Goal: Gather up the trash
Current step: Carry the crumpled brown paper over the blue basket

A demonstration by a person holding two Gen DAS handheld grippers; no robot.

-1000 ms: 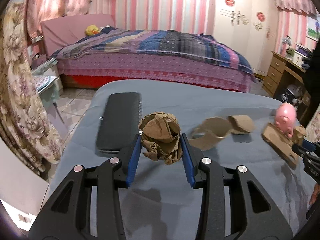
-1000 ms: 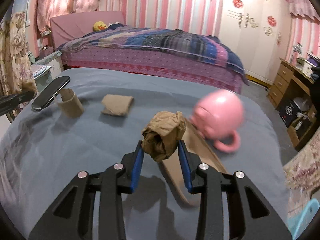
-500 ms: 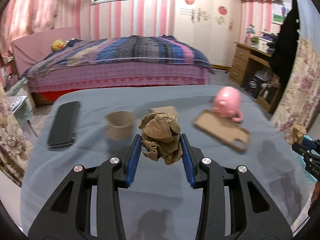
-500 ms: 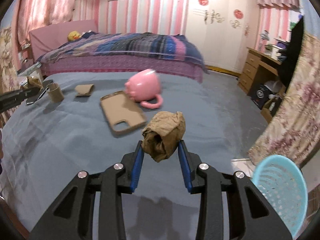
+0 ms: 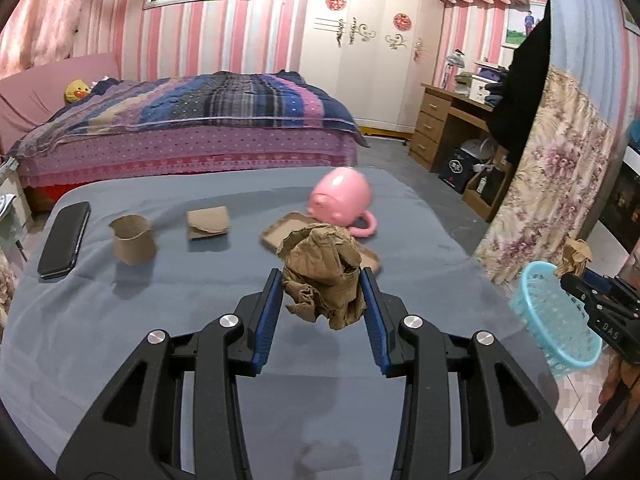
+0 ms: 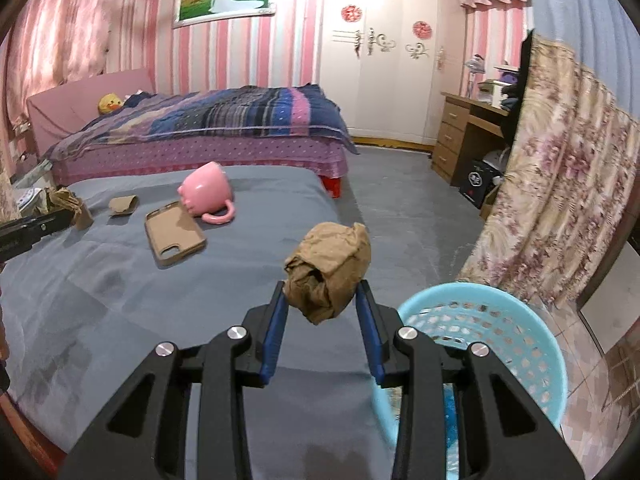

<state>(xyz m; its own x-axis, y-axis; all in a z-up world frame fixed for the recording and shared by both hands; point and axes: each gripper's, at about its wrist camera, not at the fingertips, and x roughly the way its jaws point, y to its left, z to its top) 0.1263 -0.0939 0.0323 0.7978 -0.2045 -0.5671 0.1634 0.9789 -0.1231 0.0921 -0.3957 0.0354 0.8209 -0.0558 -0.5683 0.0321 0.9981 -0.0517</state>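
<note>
My left gripper [image 5: 320, 284] is shut on a crumpled brown paper ball [image 5: 320, 272], held above the grey table [image 5: 120, 340]. In the right wrist view my right gripper [image 6: 322, 300] is shut on a second brown paper wad [image 6: 328, 268], near the table's right edge and just left of the light blue basket [image 6: 520, 344] on the floor. The left wrist view shows that basket [image 5: 556, 320] at the right, with the right gripper [image 5: 576, 276] and its wad [image 5: 576, 254] over its rim. On the table lie a cardboard tube [image 5: 132, 238] and a flattened cardboard piece [image 5: 208, 222].
A pink mug [image 5: 344, 204] lies on its side by a tan phone case [image 6: 174, 234]. A black phone [image 5: 64, 240] rests at the table's left. Behind stand a bed [image 5: 192, 132], a wardrobe [image 5: 360, 60], a wooden desk [image 5: 452, 128] and a floral curtain [image 6: 560, 200].
Both grippers have swung to the right across the table with their paper wads still held. The blue basket has come into view beside the right gripper.
</note>
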